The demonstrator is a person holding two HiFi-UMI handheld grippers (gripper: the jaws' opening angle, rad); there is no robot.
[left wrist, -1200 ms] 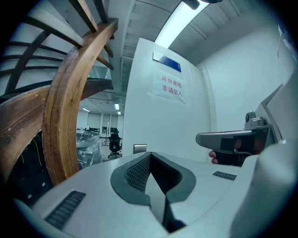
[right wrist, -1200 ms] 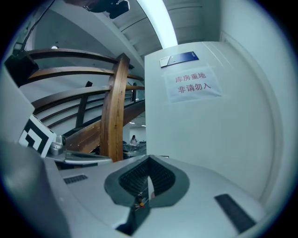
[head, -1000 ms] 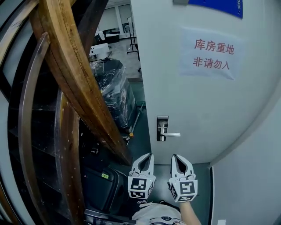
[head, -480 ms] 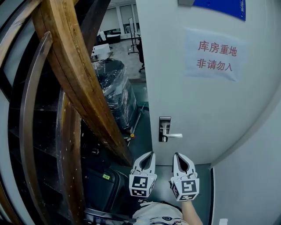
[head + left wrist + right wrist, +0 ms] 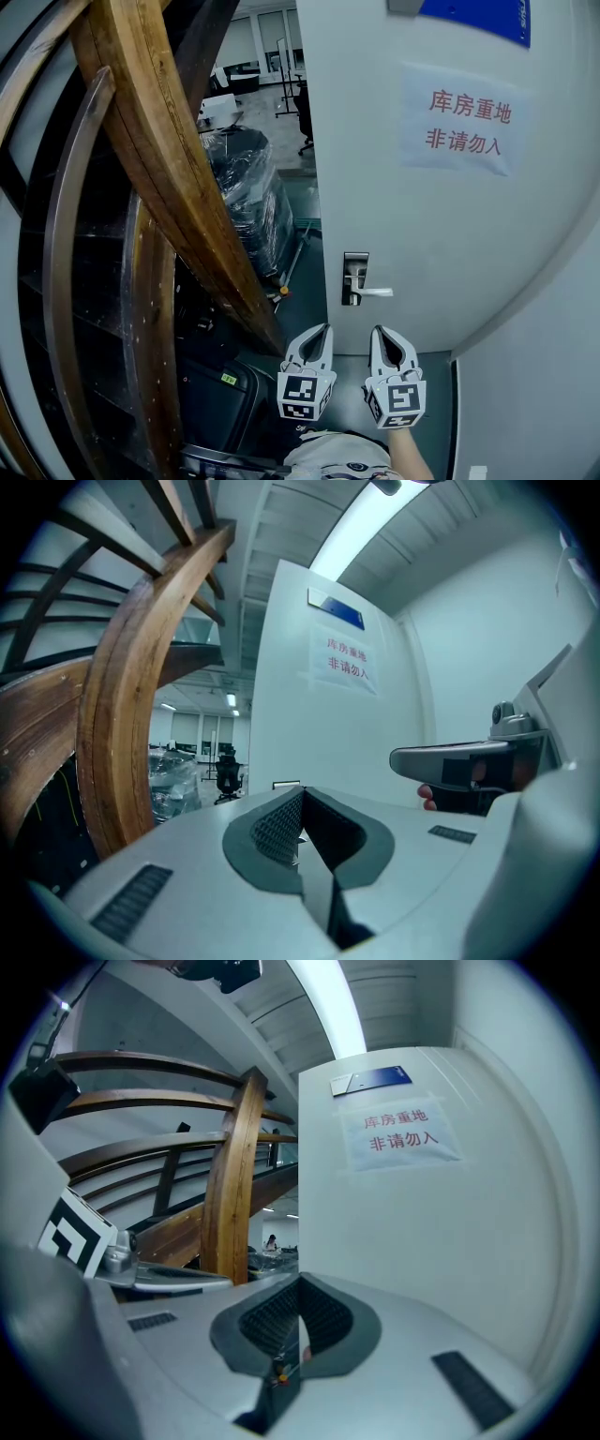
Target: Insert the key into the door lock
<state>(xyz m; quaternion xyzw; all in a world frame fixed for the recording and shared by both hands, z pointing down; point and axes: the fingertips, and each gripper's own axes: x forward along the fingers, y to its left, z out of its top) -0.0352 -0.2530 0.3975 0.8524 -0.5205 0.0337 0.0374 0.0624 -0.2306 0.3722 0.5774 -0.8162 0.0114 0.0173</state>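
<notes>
Two tongs sit side by side low in the head view, tips pointing up toward the door. The left tongs (image 5: 317,336) are closed pad on pad and empty. The right tongs (image 5: 382,337) are closed on the key (image 5: 299,1333), which shows only as a thin pale strip, edge-on, pinched between the ribbed dark pads. Both are grey plastic with a marker cube at the back.

Above them, apart from both tips, is the lock (image 5: 354,277), a narrow metal plate near the door's free edge. Its slim lever handle (image 5: 375,292) points right.

The door (image 5: 422,234) is smooth and white and stands ajar. It carries a paper sign (image 5: 466,120) with red characters and a blue plaque (image 5: 478,13) higher up.

A heavy curved wooden stair rail (image 5: 159,141) leans in from the left, and its lower end comes down close beside the left tongs. A black case (image 5: 211,398) lies under it.

Through the gap are a bundle wrapped in shiny black film (image 5: 246,192), an office chair (image 5: 226,775) and a dark floor (image 5: 309,272). A plain pale wall (image 5: 544,375) closes the right side, and a long light strip (image 5: 352,527) runs overhead.
</notes>
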